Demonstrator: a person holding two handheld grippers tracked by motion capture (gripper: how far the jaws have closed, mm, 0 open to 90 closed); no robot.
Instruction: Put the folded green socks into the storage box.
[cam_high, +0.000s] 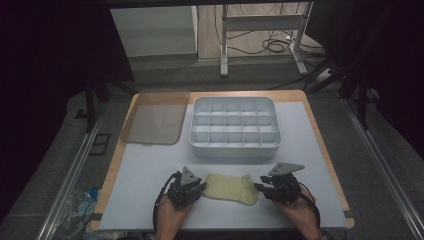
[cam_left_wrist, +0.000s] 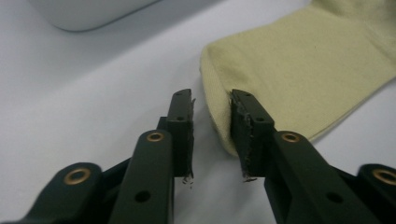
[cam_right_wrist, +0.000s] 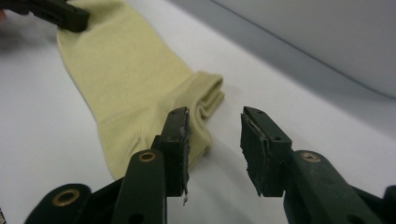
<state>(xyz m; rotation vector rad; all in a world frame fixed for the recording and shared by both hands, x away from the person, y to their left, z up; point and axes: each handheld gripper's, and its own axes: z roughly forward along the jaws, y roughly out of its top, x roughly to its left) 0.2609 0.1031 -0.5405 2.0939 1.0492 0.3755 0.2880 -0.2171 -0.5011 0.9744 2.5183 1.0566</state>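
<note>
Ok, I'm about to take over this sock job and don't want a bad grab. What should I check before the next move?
1. Sock lies flat on the table: ok.
2. Left claw open at the sock's edge, nothing pinched: ok.
3. Right claw open, one jaw over the cuff, gap beside it: not ok for a grab yet.
4. Tray compartments look empty: ok.
5. Lid off, lying left of the tray: ok.
6. Which compartment the sock goes in: cannot tell.

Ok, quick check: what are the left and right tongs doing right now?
Left tongs: open, nothing held, at one end of the yellow sock.
Right tongs: open, nothing held, at the sock's other end.
</note>
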